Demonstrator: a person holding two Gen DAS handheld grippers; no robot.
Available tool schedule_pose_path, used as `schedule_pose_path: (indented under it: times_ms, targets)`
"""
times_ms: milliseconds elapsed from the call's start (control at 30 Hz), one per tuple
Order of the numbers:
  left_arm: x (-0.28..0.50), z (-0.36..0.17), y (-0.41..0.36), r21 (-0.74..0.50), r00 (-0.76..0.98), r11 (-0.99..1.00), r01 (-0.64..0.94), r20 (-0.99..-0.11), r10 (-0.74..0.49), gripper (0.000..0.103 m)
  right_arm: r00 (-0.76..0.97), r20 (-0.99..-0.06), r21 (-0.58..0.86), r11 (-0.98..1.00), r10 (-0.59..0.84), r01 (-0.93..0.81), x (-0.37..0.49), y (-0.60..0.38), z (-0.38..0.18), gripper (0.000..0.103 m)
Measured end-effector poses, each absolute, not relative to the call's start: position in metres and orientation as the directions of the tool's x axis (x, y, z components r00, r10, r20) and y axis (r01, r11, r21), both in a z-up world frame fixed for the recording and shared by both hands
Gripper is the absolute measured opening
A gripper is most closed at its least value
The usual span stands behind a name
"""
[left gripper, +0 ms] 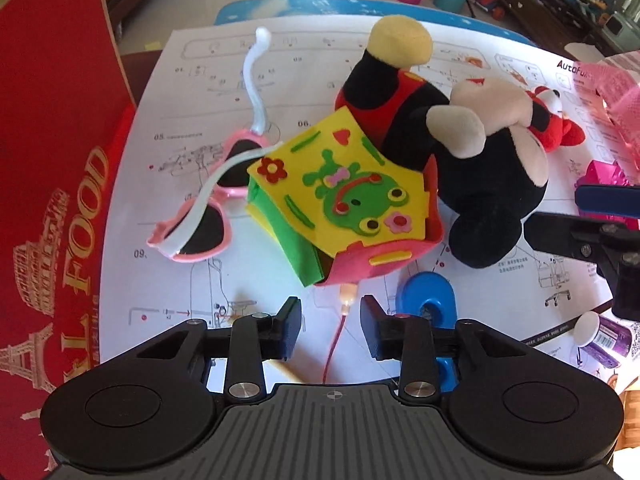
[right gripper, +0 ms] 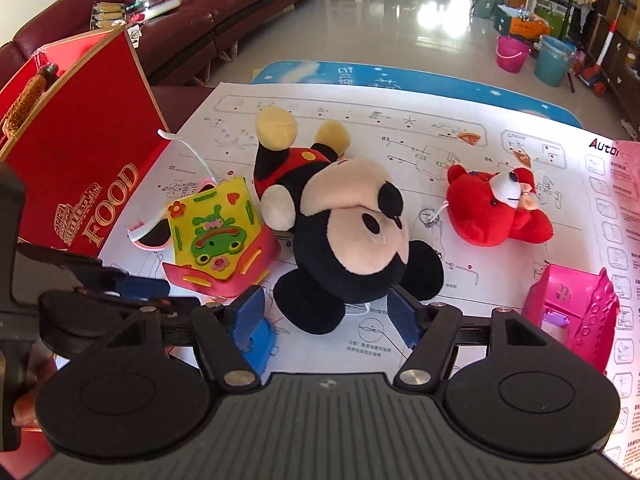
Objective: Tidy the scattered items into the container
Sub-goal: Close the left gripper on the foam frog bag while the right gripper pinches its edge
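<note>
So the whole mess sat on a big instruction sheet (right gripper: 400, 152) spread over the table. The food box (right gripper: 80, 168) stood at the left edge. Just right of it lay the sunglasses (left gripper: 200, 216), with the foam frog bag (left gripper: 348, 200) partly over them. The mouse plush (right gripper: 344, 232) lay upside down against the bag's right side, feet toward the far edge. Further right was the small bear plush (right gripper: 492, 212), well apart from the bag. The toy house (right gripper: 572, 312) sat nearer, at the right. A blue toy piece (left gripper: 430, 304) lay just in front of the bag, and a small bottle (left gripper: 604, 336) lay near the sheet's front right edge.
</note>
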State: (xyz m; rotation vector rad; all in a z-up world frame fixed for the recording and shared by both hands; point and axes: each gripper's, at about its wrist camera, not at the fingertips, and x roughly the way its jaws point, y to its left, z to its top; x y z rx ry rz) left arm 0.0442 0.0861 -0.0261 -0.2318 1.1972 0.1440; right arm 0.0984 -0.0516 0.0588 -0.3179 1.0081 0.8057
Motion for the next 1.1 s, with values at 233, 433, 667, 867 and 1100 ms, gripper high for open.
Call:
schedule_pose_path:
  times_ms: [233, 433, 667, 867, 1100]
  targets:
    - [0.033, -0.014, 0.094, -0.105, 0.406, 0.966, -0.237, -0.914, 0.0, 0.06, 0.197, -0.859, 0.2, 0.663, 0.473, -0.721, 0.103, -0.022, 0.044, 0.06]
    - [0.041, -0.001, 0.088, -0.062, 0.466, 0.981, -0.186, -0.884, 0.032, 0.07, 0.165, -0.866, 0.21, 0.643, 0.472, -0.737, 0.108, 0.002, 0.03, 0.038]
    - [0.051, -0.012, 0.083, -0.149, 0.448, 0.979, -0.139, -0.891, -0.072, 0.037, 0.138, -0.852, 0.261, 0.64, 0.504, -0.723, 0.111, -0.007, 0.027, 0.012]
    - [0.047, -0.011, 0.073, -0.166, 0.424, 0.98, -0.111, -0.9, -0.104, 0.014, 0.141, -0.854, 0.26, 0.645, 0.501, -0.719, 0.107, -0.018, 0.032, 0.009]
    - [0.038, -0.01, 0.065, -0.234, 0.407, 0.969, -0.084, -0.895, -0.181, 0.009, 0.141, -0.856, 0.248, 0.635, 0.497, -0.731, 0.1, -0.033, 0.039, 0.007]
